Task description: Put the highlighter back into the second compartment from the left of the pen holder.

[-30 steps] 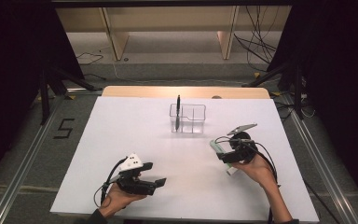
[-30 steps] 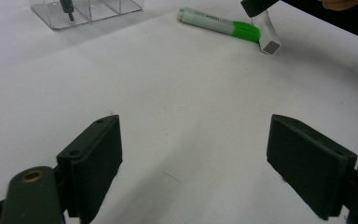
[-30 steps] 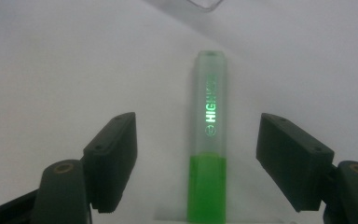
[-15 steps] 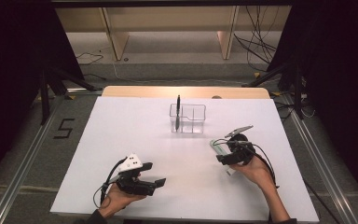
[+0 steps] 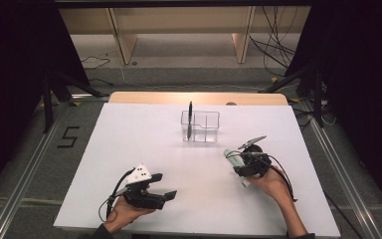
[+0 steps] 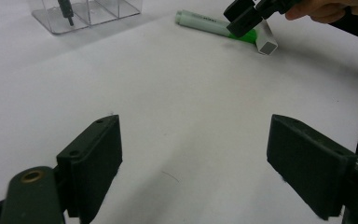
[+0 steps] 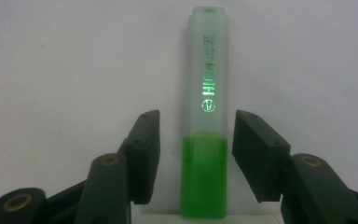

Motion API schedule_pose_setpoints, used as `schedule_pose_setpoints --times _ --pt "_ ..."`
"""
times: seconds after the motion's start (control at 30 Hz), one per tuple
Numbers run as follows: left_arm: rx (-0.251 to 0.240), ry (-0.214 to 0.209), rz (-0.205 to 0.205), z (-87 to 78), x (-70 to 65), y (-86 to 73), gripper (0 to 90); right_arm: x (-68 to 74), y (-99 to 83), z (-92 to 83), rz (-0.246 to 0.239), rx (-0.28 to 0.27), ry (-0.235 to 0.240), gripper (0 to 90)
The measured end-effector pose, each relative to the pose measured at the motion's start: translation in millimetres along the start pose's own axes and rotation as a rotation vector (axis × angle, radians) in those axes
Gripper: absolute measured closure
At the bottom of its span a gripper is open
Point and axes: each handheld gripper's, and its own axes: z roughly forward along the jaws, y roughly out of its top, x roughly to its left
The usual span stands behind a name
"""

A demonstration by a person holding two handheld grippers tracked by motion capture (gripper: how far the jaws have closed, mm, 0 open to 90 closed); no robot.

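Closing around the green highlighter (image 7: 204,154) lying flat on the white table (image 5: 129,144), right gripper (image 7: 196,154) jaws either side, pads not yet touching. Resting near the table's front edge, left gripper (image 6: 193,158) spread wide, nothing between.

Left gripper (image 6: 193,163) agape; right gripper (image 6: 244,21) over highlighter (image 6: 205,22).

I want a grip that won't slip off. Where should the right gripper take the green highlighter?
On the long flat sides of the green highlighter, near the seam of green barrel and frosted cap, from above. It lies flat between the closing, not yet touching jaws of the right gripper.
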Motion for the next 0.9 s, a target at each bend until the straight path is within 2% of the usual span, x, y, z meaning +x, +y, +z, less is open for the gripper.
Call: schedule_pose_setpoints --times 0.17,0.23,0.4,0.57,0.73,0.9 --pt "0.001 -0.002 0.003 -0.3 -0.2 -0.1 17.9 0.7 -0.5 3.0 -0.004 0.014 -0.008 58.8" --pt "0.001 0.0 0.002 -0.3 -0.1 -0.1 18.0 1.3 -1.5 6.6 -0.013 0.037 -0.028 61.1" --pt "0.004 0.001 0.006 0.3 -0.5 -0.5 18.0 3.1 -2.0 6.5 -0.011 0.03 -0.025 66.6" --pt "0.004 0.001 0.008 0.1 -0.3 -0.8 18.0 2.3 -2.1 6.9 0.015 0.029 -0.019 67.0" --pt "0.004 0.002 0.008 -0.3 -0.3 -0.7 17.9 4.3 -1.5 6.8 0.004 0.028 -0.031 67.3" --pt "0.004 0.002 0.007 -0.5 0.2 -0.6 18.0 5.7 0.1 7.2 0.003 -0.025 -0.016 67.5"
